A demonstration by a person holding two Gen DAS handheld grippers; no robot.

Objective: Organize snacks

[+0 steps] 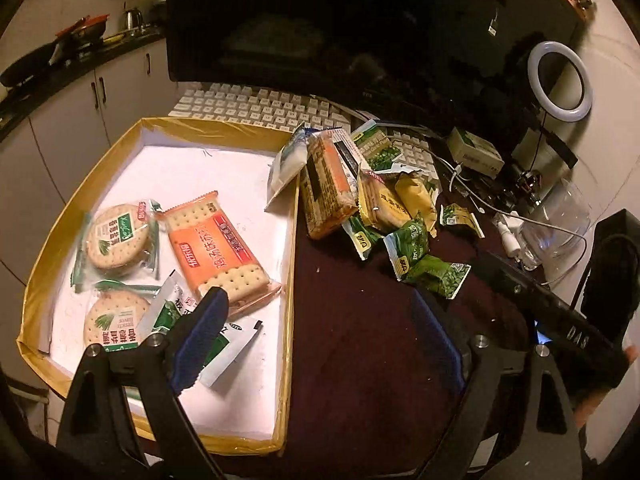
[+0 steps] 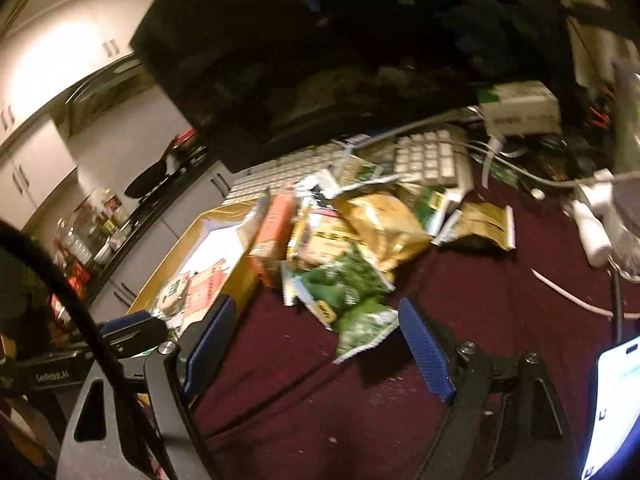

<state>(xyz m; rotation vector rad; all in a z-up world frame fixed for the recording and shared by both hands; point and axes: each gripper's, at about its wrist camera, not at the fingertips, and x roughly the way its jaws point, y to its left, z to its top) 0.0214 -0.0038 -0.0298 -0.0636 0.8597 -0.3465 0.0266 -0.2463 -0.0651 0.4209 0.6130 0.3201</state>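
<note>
A box with a yellow taped rim [image 1: 216, 126] and a white floor holds two round cracker packs [image 1: 116, 240], an orange cracker pack [image 1: 218, 248] and white-green sachets [image 1: 232, 340]. To its right, a pile of snack packs [image 1: 340, 184] lies on the maroon cloth, with green packets [image 1: 432, 272] at the near side. My left gripper [image 1: 320, 340] is open and empty, straddling the box's right wall. My right gripper [image 2: 318, 348] is open wide, low over the cloth. A green packet [image 2: 360, 328] lies just ahead of its fingertips, untouched. The yellow bag [image 2: 384, 224] and orange pack [image 2: 276, 224] sit behind.
A white keyboard [image 1: 248, 104] and dark monitor [image 1: 320, 20] stand behind the box and pile. At the right are a ring light [image 1: 560, 80], a clear plastic container [image 1: 560, 220], cables, a white carton [image 2: 520, 108] and a lit phone [image 2: 616, 400]. Kitchen cabinets are at the left.
</note>
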